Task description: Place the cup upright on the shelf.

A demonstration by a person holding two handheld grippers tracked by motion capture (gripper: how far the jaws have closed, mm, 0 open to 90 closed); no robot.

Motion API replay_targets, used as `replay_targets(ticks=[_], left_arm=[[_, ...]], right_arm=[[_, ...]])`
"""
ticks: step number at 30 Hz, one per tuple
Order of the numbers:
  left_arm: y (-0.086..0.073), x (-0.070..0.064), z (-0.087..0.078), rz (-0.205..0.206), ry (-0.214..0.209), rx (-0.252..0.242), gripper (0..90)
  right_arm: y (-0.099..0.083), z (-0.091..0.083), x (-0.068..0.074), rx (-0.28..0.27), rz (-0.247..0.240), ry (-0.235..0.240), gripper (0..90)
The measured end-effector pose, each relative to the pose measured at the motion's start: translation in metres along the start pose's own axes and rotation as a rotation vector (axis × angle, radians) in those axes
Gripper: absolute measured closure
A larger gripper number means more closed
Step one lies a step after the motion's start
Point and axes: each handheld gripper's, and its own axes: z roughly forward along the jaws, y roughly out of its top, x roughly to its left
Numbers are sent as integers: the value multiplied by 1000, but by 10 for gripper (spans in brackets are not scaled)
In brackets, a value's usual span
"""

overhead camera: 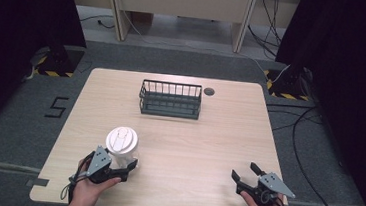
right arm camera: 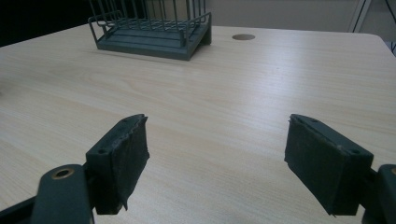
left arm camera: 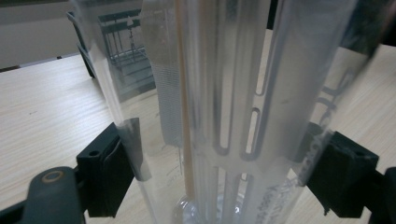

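A clear plastic cup [overhead camera: 123,148] with a white lid stands upright near the front left of the light wooden bench [overhead camera: 207,145], with the left gripper [overhead camera: 126,167] closed around its lower wall. In the left gripper view, the black fingers [left arm camera: 109,175] press against both sides of the transparent cup [left arm camera: 219,112], whose base rests on the bench [left arm camera: 42,102]. At the front right, the right gripper [overhead camera: 246,172] sits low over the bench, well apart from the cup, its fingers spread with nothing between them. The right gripper view shows the two padded fingers [right arm camera: 123,158] wide apart above bare wood [right arm camera: 224,93]. A dark wire basket [overhead camera: 170,99] sits toward the far middle of the bench, just beside a round cable port [overhead camera: 209,91].
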Motion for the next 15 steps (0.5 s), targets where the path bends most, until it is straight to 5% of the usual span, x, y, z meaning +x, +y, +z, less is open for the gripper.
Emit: replay_targets(ticks=[15], left_arm=[[18, 0, 11, 15, -9, -13, 178]], right_arm=[[0, 0, 0, -2, 2, 2, 221]])
